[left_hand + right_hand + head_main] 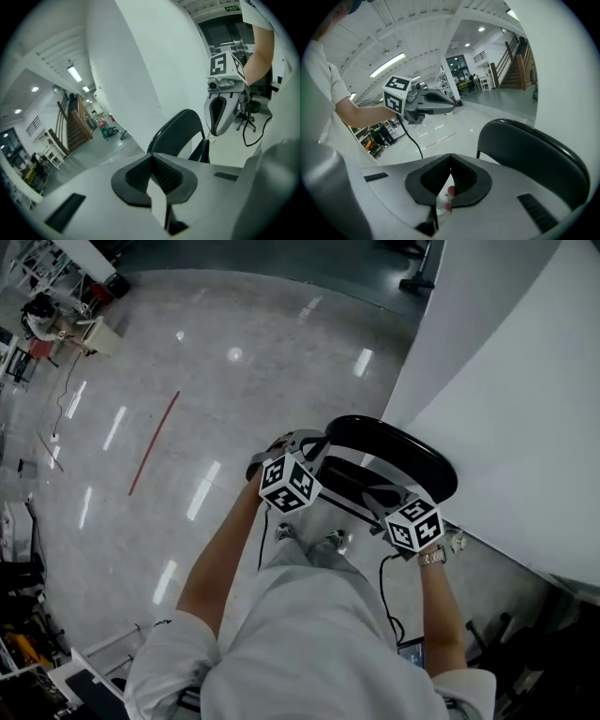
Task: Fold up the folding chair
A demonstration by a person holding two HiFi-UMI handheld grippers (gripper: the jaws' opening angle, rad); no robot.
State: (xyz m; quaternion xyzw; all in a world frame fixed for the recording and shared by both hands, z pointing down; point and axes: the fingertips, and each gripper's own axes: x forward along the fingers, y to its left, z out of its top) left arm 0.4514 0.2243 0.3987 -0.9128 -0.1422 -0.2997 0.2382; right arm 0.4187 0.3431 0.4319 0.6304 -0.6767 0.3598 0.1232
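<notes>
The black chair stood centre-right in the head view, just beside the white wall. The left gripper hung at its left edge, jaws pressed together on nothing. The right gripper sat lower right of it, also closed and empty. Glossy floor filled the upper left.

Big open lab hall: polished floor, staircase, work tables
</notes>
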